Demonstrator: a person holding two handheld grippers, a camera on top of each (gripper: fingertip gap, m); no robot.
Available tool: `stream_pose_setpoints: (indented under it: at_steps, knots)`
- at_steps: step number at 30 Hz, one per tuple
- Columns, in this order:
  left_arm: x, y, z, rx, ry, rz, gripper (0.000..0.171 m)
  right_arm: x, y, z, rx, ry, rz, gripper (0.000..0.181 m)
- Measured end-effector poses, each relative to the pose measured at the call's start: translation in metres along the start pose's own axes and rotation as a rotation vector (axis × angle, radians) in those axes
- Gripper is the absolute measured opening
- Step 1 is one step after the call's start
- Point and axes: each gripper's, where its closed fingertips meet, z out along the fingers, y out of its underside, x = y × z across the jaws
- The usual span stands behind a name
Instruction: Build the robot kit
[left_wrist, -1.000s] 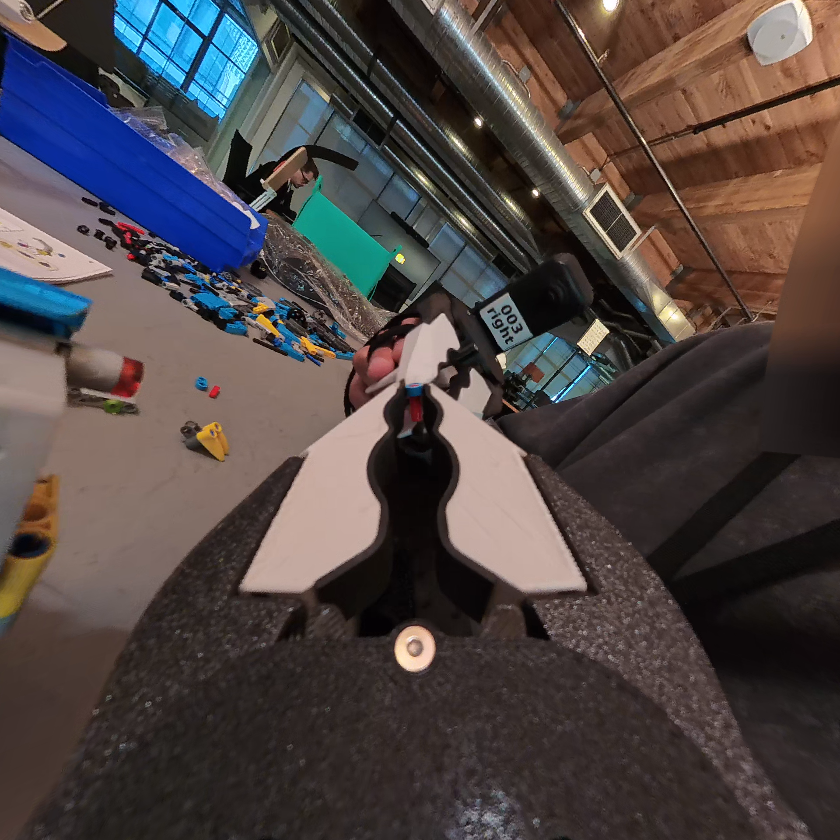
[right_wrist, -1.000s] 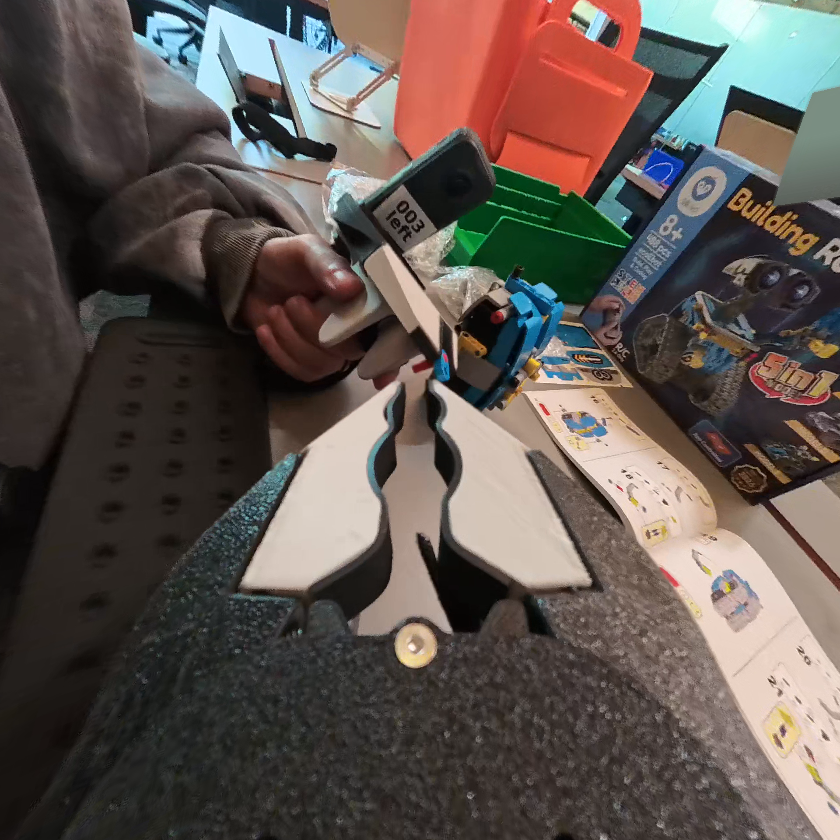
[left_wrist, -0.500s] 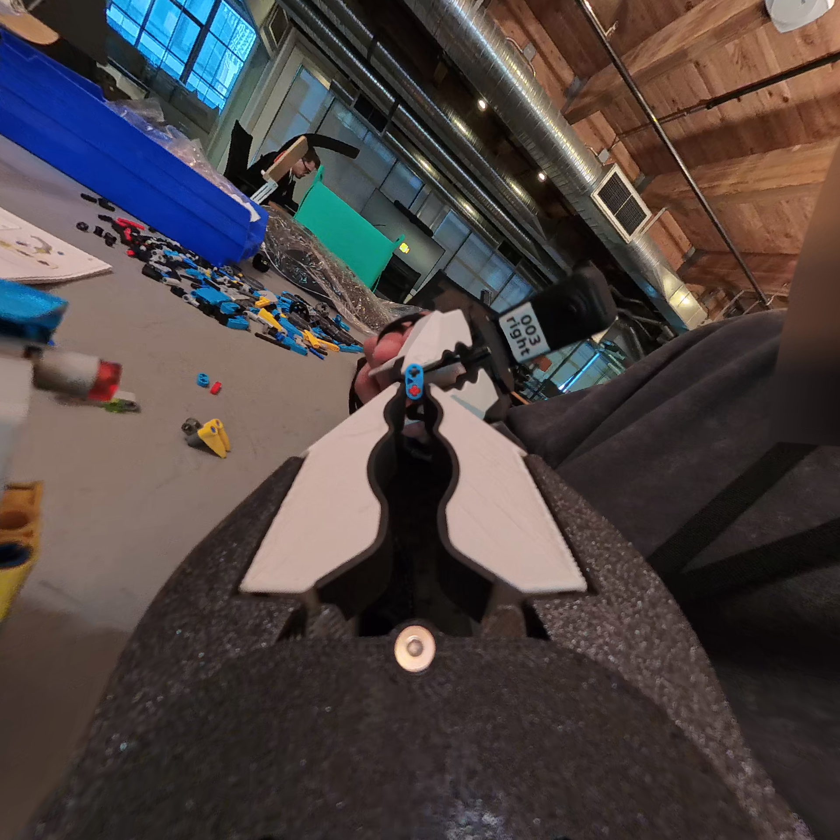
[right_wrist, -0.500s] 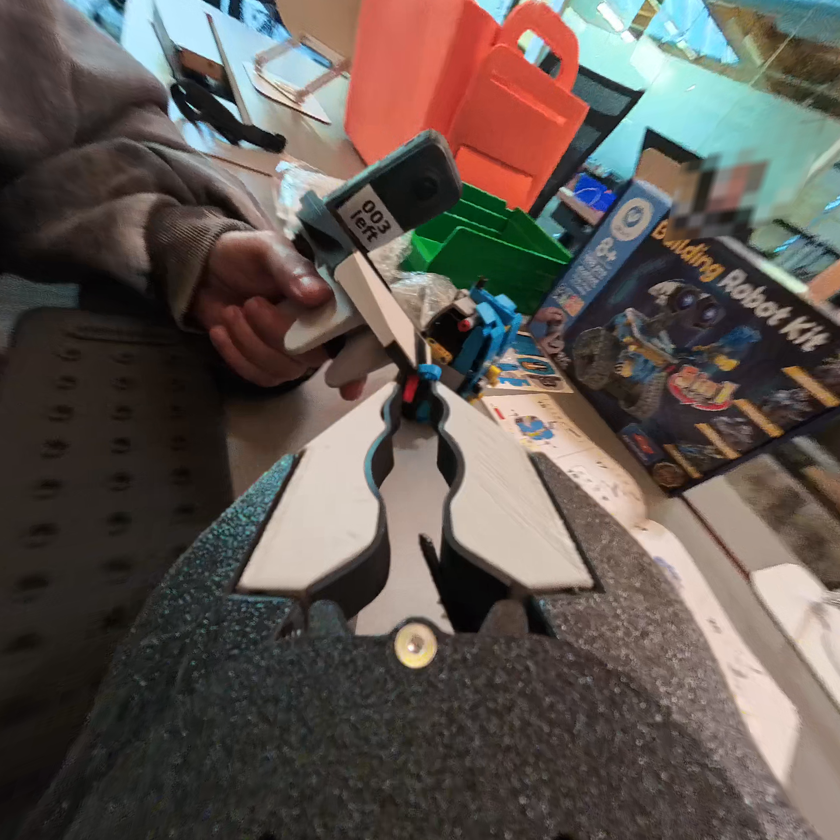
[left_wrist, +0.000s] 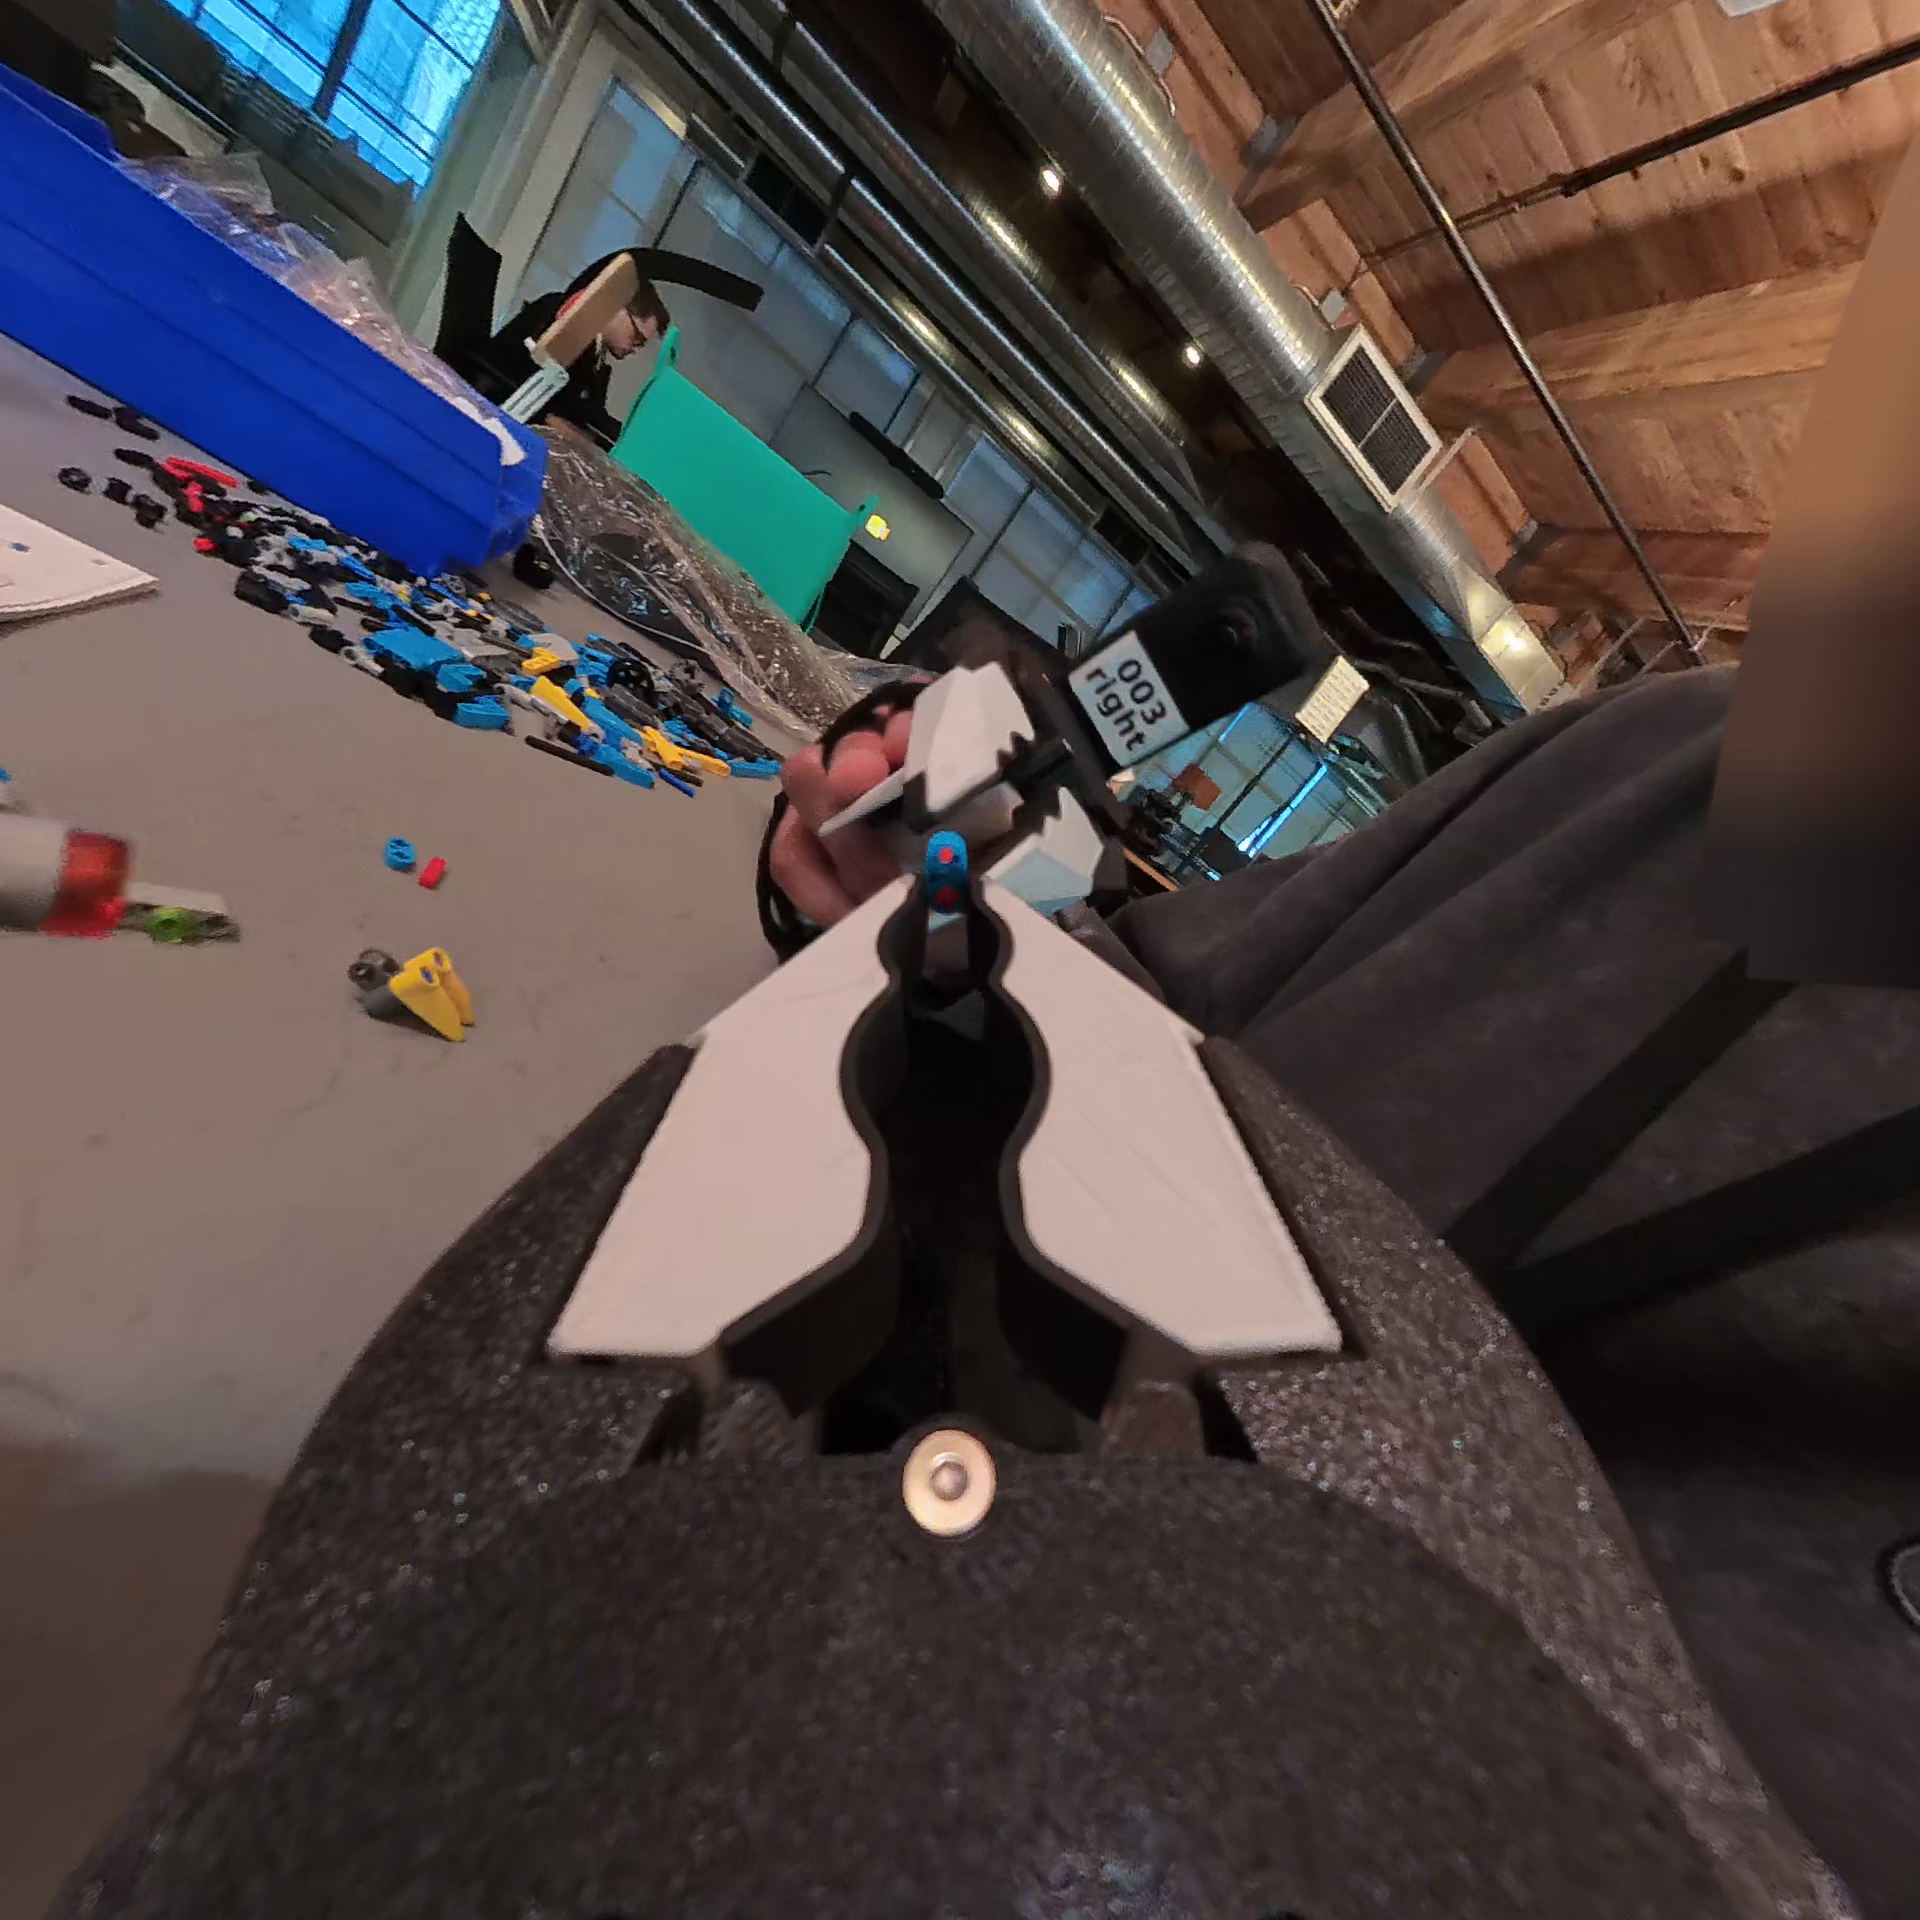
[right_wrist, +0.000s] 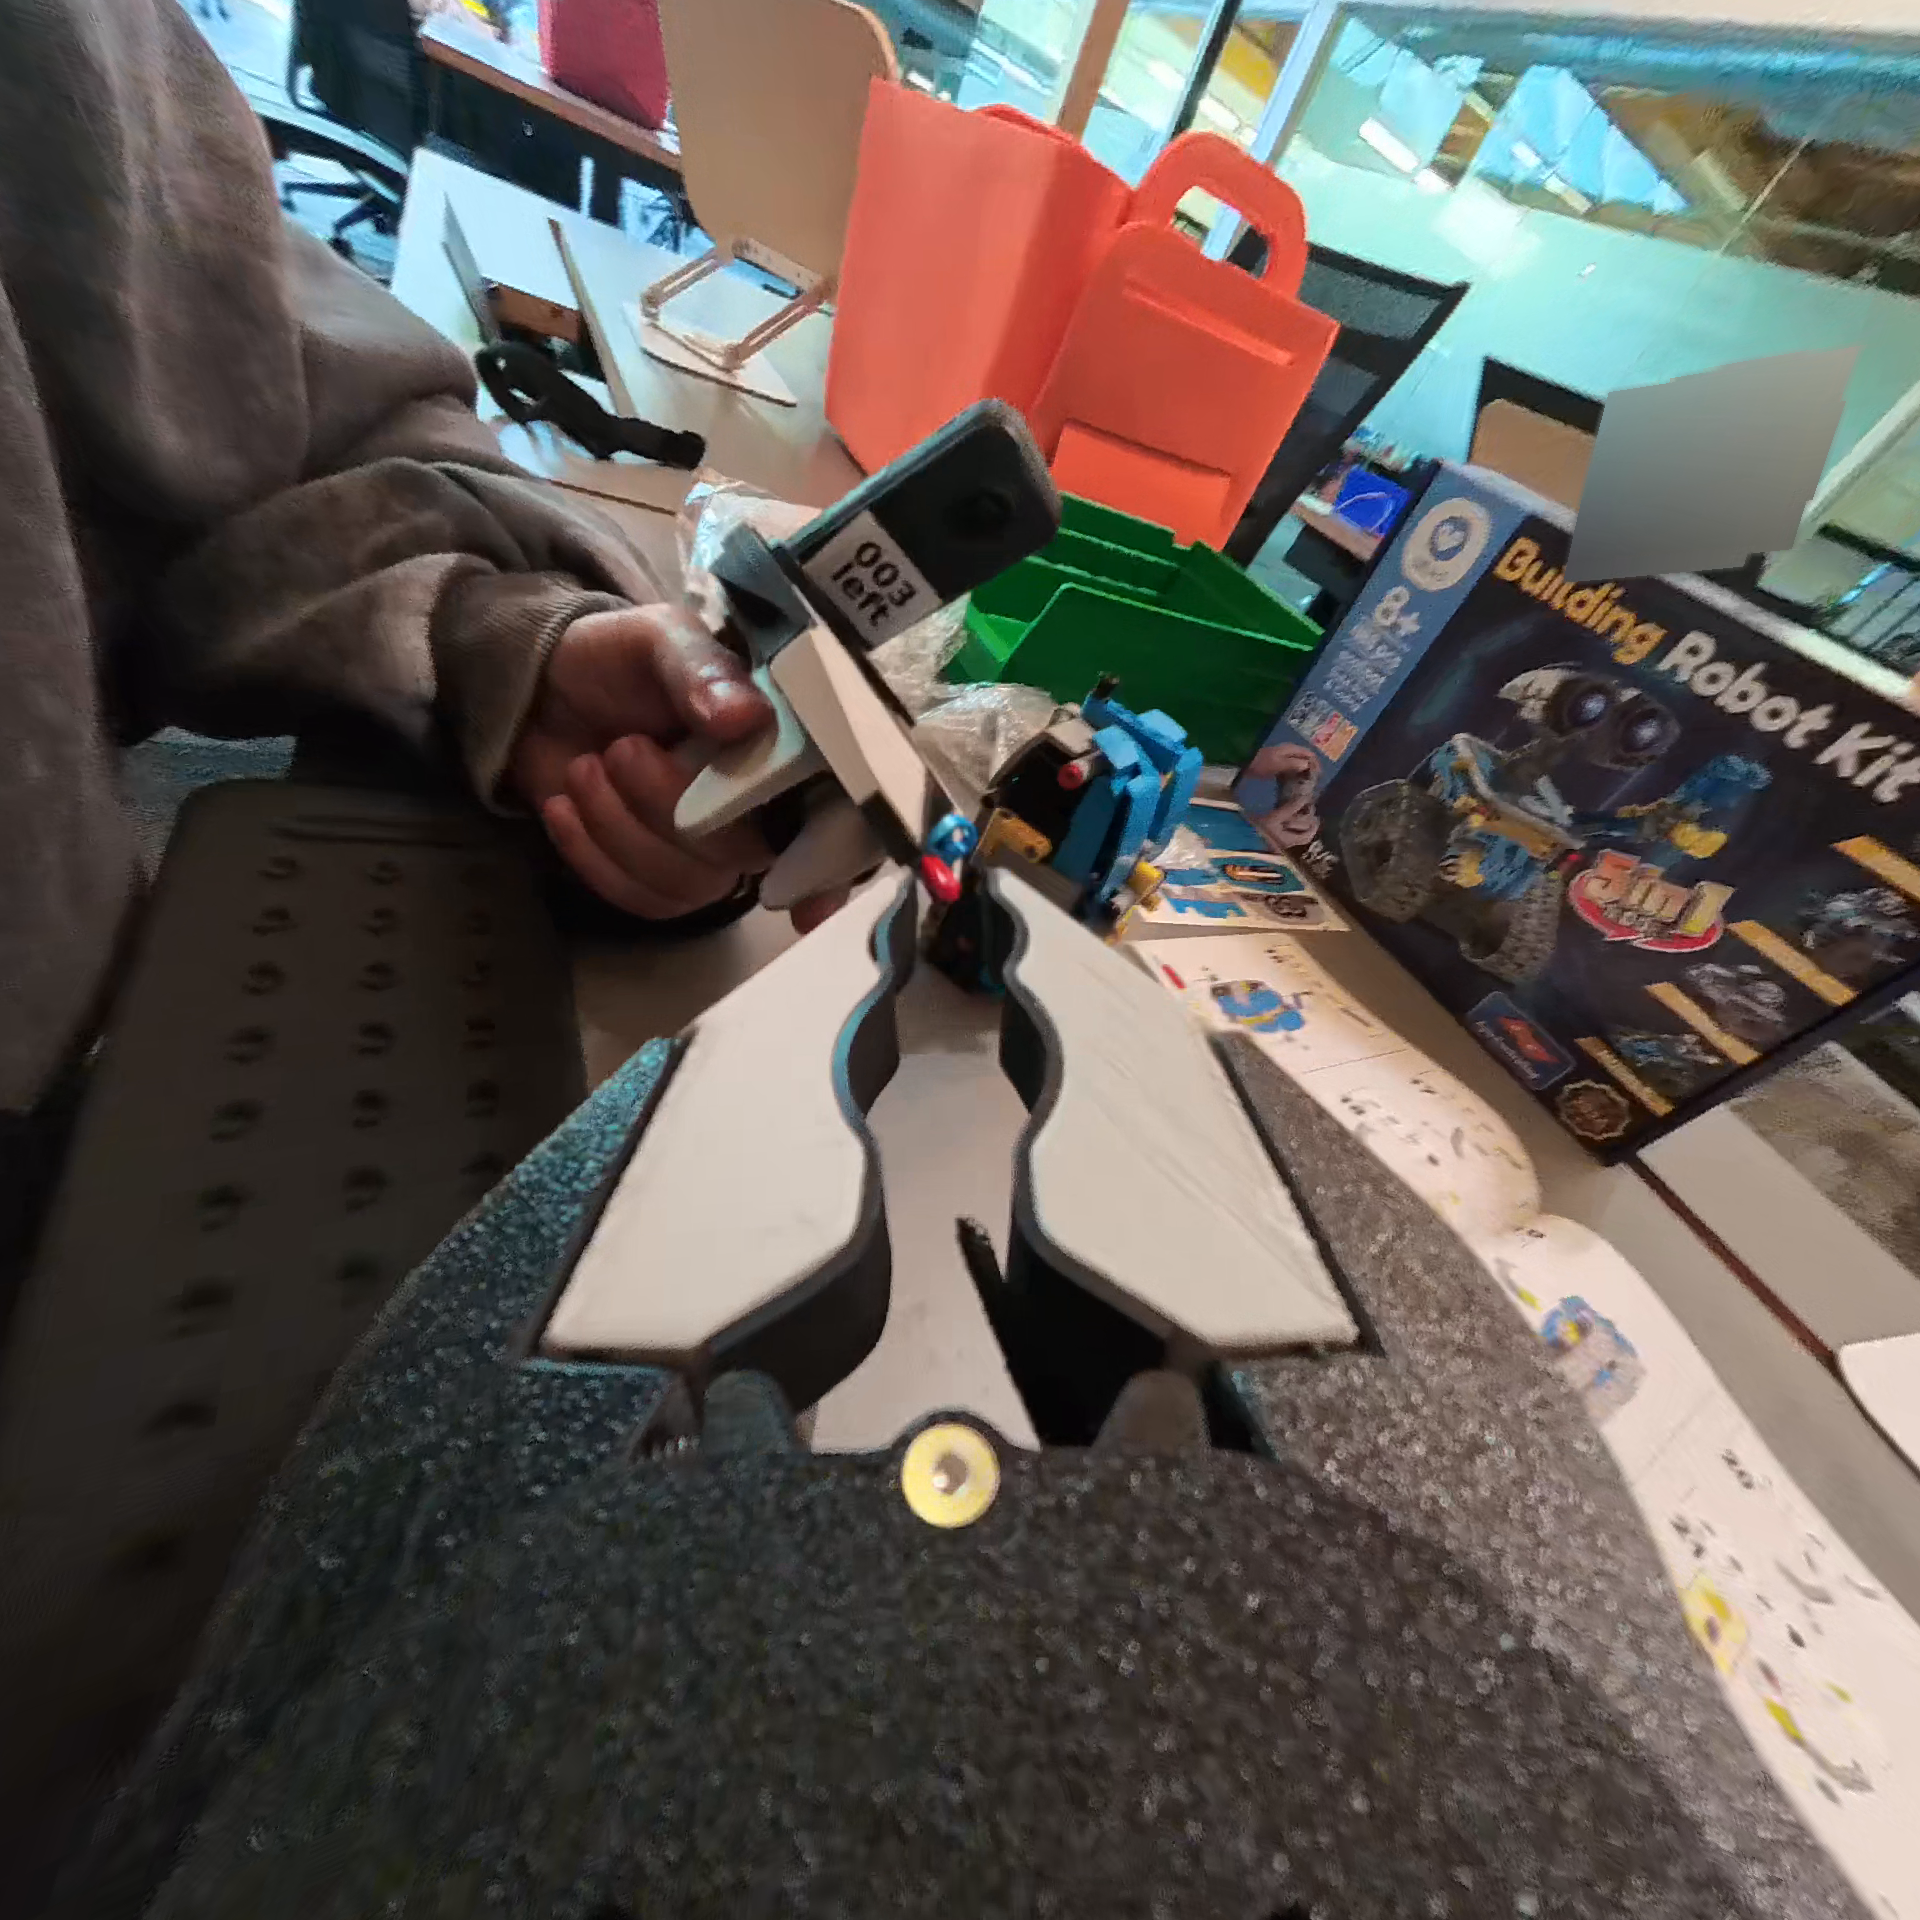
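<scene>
Both grippers pinch small toy pieces, tip to tip.

Left gripper (left_wrist: 943, 914) is closed on a blue connector piece (left_wrist: 945, 871); a second ago only its red end showed. Right gripper (right_wrist: 956, 914) is nearly closed on a dark piece (right_wrist: 964, 935). The blue bin (left_wrist: 260, 364) contents are hidden; green trays (right_wrist: 1122, 623) unclear.

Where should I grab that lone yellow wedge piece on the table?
Probably take the yellow wedge piece across its flat sides, near its thick end, from above: it lies low on the table with a grey connector on one end.
</scene>
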Motion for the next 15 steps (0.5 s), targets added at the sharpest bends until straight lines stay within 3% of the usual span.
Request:
stream_pose_setpoints:
  at_steps: [7, 15]
  knots:
    - [0.007, 0.01, 0.004, -0.068, 0.073, -0.039, 0.006, -0.013, 0.006, 0.0, -0.03, -0.059, -0.055, 0.003]
    - [0.004, 0.008, 0.004, -0.062, 0.058, -0.034, 0.011, -0.02, 0.015, -0.003, -0.085, -0.119, -0.061, 0.003]
